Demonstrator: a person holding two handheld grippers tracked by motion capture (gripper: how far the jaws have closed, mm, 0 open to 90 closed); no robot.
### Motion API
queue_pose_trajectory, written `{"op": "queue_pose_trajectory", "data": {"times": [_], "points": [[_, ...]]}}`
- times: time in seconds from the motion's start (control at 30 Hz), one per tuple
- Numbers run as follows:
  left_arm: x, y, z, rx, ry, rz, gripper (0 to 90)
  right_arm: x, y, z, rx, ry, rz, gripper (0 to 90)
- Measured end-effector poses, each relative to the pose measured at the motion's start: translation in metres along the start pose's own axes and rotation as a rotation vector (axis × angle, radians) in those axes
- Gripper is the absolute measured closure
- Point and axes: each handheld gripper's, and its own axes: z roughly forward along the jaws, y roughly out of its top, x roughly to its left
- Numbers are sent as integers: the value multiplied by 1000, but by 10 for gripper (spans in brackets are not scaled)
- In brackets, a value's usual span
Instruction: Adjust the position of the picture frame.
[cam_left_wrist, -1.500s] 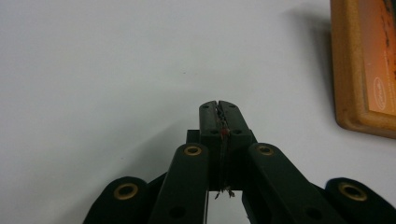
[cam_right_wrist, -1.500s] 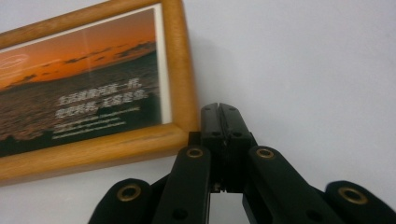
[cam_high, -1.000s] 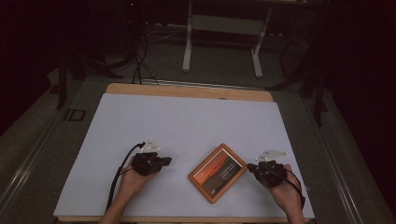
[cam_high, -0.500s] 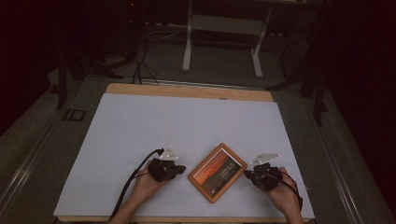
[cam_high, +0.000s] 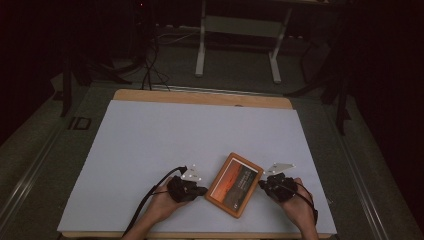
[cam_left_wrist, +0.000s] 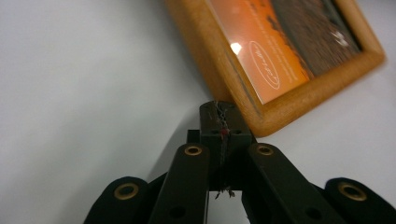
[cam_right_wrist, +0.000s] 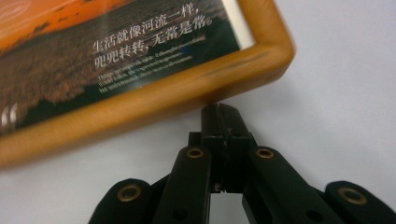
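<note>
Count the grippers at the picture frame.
2. The left gripper, shut, is at the picture frame's left edge; the right gripper, shut, at its right edge.

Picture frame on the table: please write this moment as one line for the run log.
picture frame: flat on white table | left gripper: shut, tips at frame's left edge | right gripper: shut, tips at frame's right edge | frame not lifted
</note>
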Motion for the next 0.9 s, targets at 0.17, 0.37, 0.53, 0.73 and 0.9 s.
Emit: {"op": "queue_pose_trajectory", "data": {"times": [0.17,0.37,0.53,0.73,0.9], "points": [[-15,4,9,5,-66,17,897,-3,0,2,-14,-28,32,899],[-12,5,9,-5,-72,-13,871,-9,-2,-1,-41,-7,68,840],[1,8,-1,-62,-60,-136,707,-15,-3,-11,-81,18,139,719],[5,15,0,-72,-70,-217,451,-14,1,-16,-116,39,180,498],[3,23,8,-78,-85,-244,325,-14,2,-7,-125,151,241,325]]}}
